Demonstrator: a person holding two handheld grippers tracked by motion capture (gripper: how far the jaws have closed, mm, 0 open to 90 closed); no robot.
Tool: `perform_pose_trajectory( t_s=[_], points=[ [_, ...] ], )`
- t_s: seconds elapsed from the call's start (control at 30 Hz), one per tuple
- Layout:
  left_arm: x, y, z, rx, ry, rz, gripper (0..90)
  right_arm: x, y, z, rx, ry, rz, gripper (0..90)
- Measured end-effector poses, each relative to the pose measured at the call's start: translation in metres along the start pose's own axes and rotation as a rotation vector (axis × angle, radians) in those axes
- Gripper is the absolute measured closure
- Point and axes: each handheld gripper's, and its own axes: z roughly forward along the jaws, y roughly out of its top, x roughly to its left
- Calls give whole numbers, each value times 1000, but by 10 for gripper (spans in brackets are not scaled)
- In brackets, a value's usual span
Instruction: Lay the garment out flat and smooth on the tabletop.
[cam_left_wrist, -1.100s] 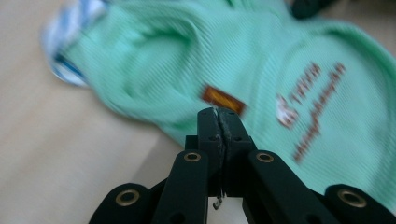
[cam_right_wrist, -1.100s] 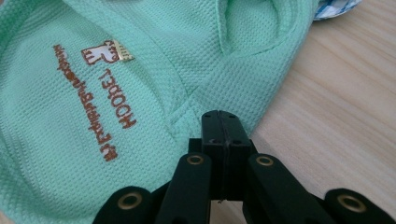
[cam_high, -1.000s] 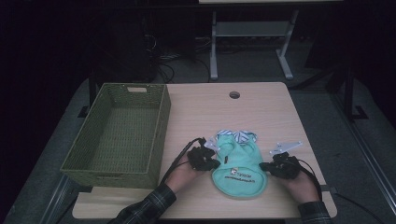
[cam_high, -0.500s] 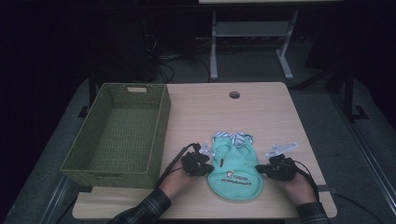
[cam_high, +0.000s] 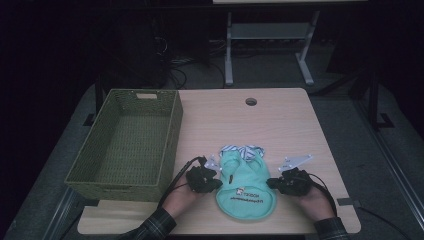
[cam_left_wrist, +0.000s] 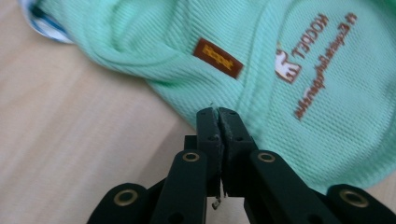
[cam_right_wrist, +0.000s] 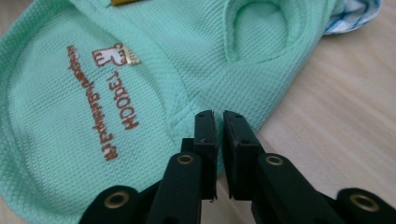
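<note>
A small mint-green knitted pet shirt (cam_high: 245, 187) with brown embroidered lettering and a blue-and-white striped collar (cam_high: 242, 150) is laid flat on the pale wooden table (cam_high: 280, 120), just right of the olive woven basket (cam_high: 125, 140), at the near edge. Its two side hems are flanked by the grippers. The left gripper (cam_left_wrist: 218, 114), between basket and shirt, is seen with jaws pressed together at the hem; whether fabric is pinched cannot be told. The right gripper (cam_right_wrist: 215, 116), on the shirt's far side from the basket, is held with a narrow gap, apparently at or over the opposite hem. Such symmetrical placement is judged to suit lifting or folding, with the empty basket as likely destination.
</note>
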Motion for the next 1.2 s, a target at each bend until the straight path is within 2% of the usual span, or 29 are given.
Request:
perform_pose_trajectory(
  t_s=[0.13,0.23,0.3,0.43,0.6,0.7,0.77,0.8,0.93,1.0,1.13,1.2],
  points=[
    [5,4,-5,-29,15,-11,793,-5,4,-2,-19,-14,7,771],
    [8,5,-6,-32,20,-10,729,-11,5,-4,-51,-12,27,725],
    [10,7,-7,-38,25,-15,699,-15,8,-6,-47,-30,31,685],
    [15,13,-6,-48,37,-17,638,-20,16,-12,-90,-35,38,666],
    [22,21,-4,-68,61,0,566,-28,25,-16,-109,-46,44,637],
    [26,26,-3,-71,76,4,531,-33,30,-15,-86,-54,53,613],
    [29,29,-3,-80,88,4,504,-38,34,-15,-104,-62,53,604],
    [30,31,-3,-82,90,-2,498,-40,35,-15,-121,-63,60,601],
    [39,37,-2,-97,100,-22,492,-48,43,-12,-111,-68,63,593],
    [44,41,-2,-109,103,-34,478,-51,47,-11,-141,-76,64,593],
    [51,47,-2,-117,112,-44,476,-59,55,-7,-129,-79,89,582],
    [55,49,-1,-121,111,-47,477,-61,57,-5,-155,-80,99,584]
  ],
)
